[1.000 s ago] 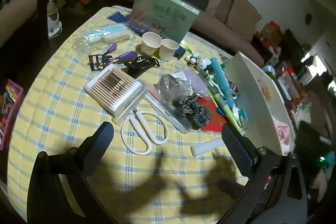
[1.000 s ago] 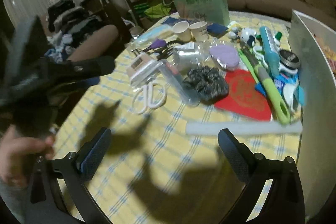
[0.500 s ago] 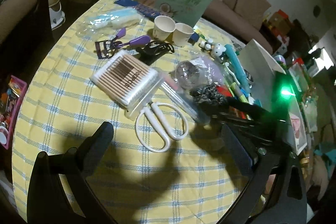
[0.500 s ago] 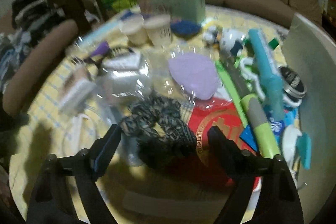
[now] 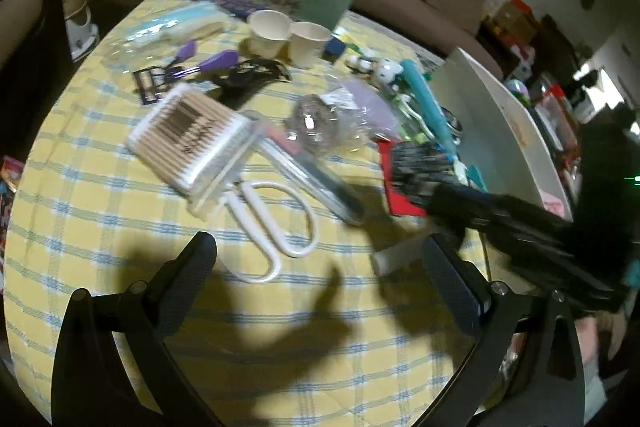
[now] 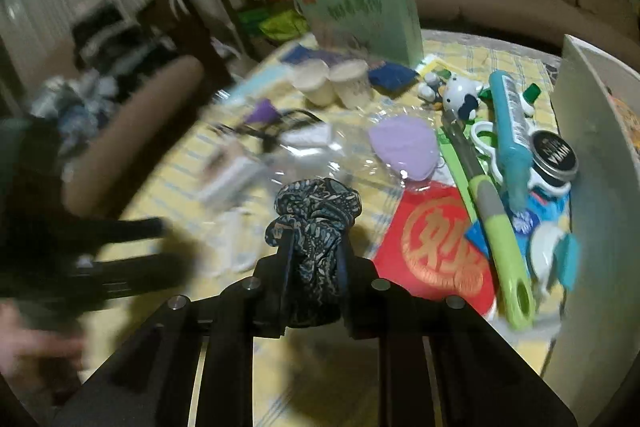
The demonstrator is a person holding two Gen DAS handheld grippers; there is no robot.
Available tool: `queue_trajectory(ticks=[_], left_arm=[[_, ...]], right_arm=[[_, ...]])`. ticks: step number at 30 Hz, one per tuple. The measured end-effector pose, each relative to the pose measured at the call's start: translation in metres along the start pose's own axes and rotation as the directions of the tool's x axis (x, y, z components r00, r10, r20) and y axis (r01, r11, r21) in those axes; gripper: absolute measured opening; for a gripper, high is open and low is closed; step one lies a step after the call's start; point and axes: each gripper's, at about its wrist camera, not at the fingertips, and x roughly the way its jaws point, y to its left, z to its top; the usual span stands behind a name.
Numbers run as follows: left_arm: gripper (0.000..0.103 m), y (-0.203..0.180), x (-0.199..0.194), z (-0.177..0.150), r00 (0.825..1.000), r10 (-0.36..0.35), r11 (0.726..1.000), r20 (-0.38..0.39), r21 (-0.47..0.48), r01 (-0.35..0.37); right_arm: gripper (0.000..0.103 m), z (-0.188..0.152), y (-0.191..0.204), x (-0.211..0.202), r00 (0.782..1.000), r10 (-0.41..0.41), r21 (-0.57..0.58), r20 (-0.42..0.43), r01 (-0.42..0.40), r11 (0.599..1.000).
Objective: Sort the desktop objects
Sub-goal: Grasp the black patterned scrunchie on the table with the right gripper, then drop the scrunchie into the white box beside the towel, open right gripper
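Jaws of the right gripper (image 6: 311,255) have just been closing and now pinch the dark scrunchie (image 6: 314,205) beside the red envelope (image 6: 434,247); next, I judge, carry it into the white tray (image 6: 592,187), while the left gripper (image 5: 320,267) stands open.

The right gripper (image 6: 312,259) had just closed its jaws on a dark patterned scrunchie (image 6: 316,203), the fabric bunched between the two fingers and bulging above their tips. Just right of it lay a red envelope with a gold character (image 6: 436,247), then a green-handled tool (image 6: 500,227) and a round black tin (image 6: 554,155) beside a tall white board (image 6: 600,187). The left gripper (image 6: 120,247) showed as a dark blur at the left edge over the yellow checked tablecloth (image 6: 460,51).
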Motion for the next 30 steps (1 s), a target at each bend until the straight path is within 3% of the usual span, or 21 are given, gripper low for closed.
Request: queue_trajectory(ticks=[5, 8, 14, 21, 23, 25, 30], left_arm=[[0.103, -0.033, 0.018, -0.006, 0.998, -0.027, 0.990, -0.048, 0.134, 0.033], [0.103, -0.058, 0.031, -0.013, 0.997, -0.028, 0.972, -0.074, 0.229, 0.044], [0.103, -0.098, 0.065, -0.027, 0.994, 0.014, 0.923, -0.111, 0.384, 0.030], [0.103, -0.118, 0.088, -0.035, 0.992, 0.043, 0.891, -0.118, 0.454, 0.016], [0.103, -0.124, 0.093, -0.036, 0.992, 0.046, 0.884, -0.121, 0.468, 0.016], [0.103, -0.127, 0.097, -0.037, 0.990, 0.051, 0.880, -0.128, 0.475, 0.016], [0.103, -0.132, 0.107, -0.037, 0.988, 0.061, 0.880, -0.144, 0.475, 0.015]], right_arm=[[0.020, -0.003, 0.002, -0.077, 0.996, 0.060, 0.020, 0.065, -0.062, 0.998], [0.022, -0.006, -0.011, -0.118, 0.994, 0.056, 0.044, 0.093, -0.060, 0.997], [0.025, -0.026, -0.067, -0.179, 0.990, -0.052, 0.152, 0.131, 0.032, 0.988], [0.029, -0.055, -0.141, -0.195, 0.985, -0.144, 0.315, 0.097, 0.107, 0.943], [0.038, -0.062, -0.157, -0.185, 0.993, -0.104, 0.348, 0.059, 0.077, 0.934], [0.058, -0.067, -0.165, -0.168, 0.998, -0.065, 0.372, 0.005, 0.058, 0.927], [0.074, -0.073, -0.169, -0.159, 0.999, 0.037, 0.389, 0.010, -0.038, 0.921]])
